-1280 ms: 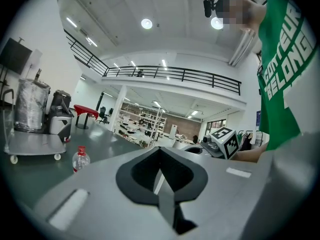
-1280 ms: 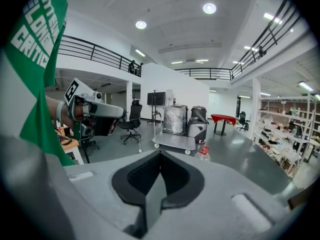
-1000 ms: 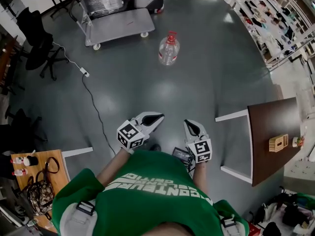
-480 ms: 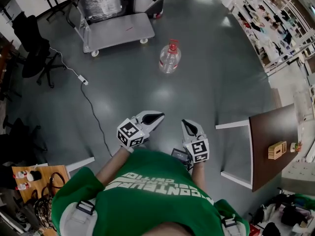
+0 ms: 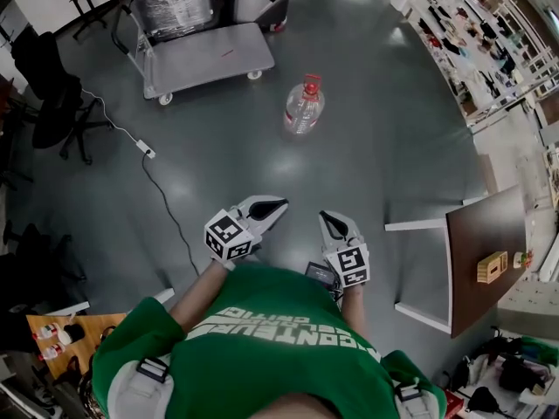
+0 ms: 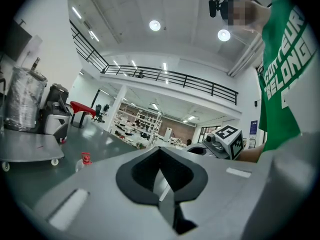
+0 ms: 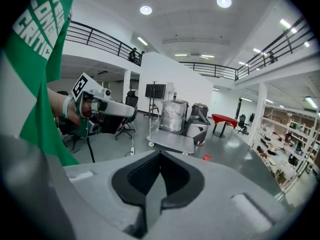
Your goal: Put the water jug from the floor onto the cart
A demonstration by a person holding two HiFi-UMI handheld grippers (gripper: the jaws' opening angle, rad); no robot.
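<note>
Two grey handheld grippers show low in the middle of the head view, just above the person's green shirt (image 5: 279, 330). The left gripper (image 5: 272, 206) and the right gripper (image 5: 329, 222) each have their jaws pressed together with nothing between them. Farther up, near top centre, the clear plastic water jug with a red cap (image 5: 303, 107) stands upright on the grey floor (image 5: 376, 155). Beyond it, toward the upper left, the flat grey platform cart (image 5: 205, 51) stands near the jug without touching it.

Left gripper (image 5: 272, 206), right gripper (image 5: 328, 221) side by side before chest, jaws closed, empty.
</note>
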